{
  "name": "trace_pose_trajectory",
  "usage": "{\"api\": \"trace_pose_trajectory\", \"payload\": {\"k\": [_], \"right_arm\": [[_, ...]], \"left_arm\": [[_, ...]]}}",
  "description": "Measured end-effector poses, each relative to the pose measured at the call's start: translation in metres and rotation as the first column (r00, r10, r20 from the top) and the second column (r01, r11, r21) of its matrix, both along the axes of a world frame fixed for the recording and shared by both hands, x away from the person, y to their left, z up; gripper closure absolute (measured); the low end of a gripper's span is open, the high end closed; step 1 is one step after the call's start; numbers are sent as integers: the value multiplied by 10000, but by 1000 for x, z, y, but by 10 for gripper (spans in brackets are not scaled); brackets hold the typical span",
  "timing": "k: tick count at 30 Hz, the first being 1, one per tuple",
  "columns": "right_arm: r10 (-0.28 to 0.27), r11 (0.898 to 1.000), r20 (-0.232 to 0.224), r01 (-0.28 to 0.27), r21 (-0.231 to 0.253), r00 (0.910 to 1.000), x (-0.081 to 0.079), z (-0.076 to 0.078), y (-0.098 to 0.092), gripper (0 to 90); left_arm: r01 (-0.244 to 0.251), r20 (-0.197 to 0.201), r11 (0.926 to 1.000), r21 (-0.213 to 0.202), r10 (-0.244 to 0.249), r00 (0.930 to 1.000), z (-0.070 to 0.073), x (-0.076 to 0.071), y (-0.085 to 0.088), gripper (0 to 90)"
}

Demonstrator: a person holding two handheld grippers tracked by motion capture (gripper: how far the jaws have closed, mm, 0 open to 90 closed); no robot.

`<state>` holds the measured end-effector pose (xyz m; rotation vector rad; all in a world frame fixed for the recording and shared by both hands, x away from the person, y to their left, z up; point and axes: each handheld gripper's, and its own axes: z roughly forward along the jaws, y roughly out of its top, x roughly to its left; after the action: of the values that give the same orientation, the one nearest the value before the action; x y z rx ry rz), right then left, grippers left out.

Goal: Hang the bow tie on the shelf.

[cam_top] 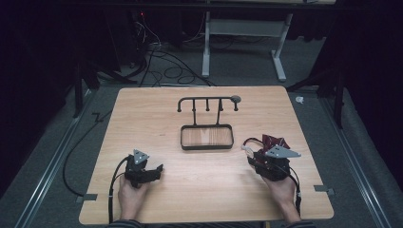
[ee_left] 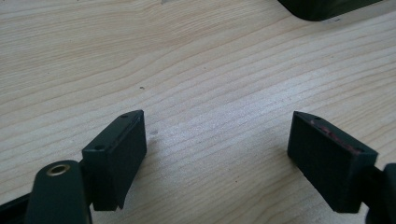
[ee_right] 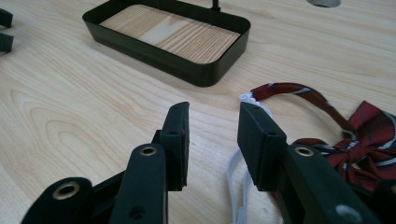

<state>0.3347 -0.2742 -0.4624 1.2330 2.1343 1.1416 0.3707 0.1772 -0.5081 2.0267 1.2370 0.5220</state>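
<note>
While my left gripper [ee_left: 217,154] rests wide apart on the surface [cam_top: 209,190] left of the black tray [cam_top: 207,137], my right gripper [ee_right: 212,140], jaws partly spread and gripping nothing, sits right of it, beside the red striped bow tie [ee_right: 369,135].

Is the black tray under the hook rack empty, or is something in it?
Empty. The tray shows only its bare wooden floor inside the black rim; the red striped bow tie lies outside it on the table.
</note>
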Motion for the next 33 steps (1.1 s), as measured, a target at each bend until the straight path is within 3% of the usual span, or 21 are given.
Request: {"api": "trace_pose_trajectory", "payload": {"k": [9,17,33], "right_arm": [[-148,9999,85,147,60,9999,10,10,-8,661],[-137,9998,318,142,-171,9994,21,25,-14,664],[-176,9995,-5,175,-279,9998,52,35,-19,664]], "left_arm": [[5,-2,10000,-15,-5,10000,0,0,0,202],[4,-4,10000,-9,-4,10000,0,0,0,202],[-6,1,10000,-27,6,10000,0,0,0,203]]}}
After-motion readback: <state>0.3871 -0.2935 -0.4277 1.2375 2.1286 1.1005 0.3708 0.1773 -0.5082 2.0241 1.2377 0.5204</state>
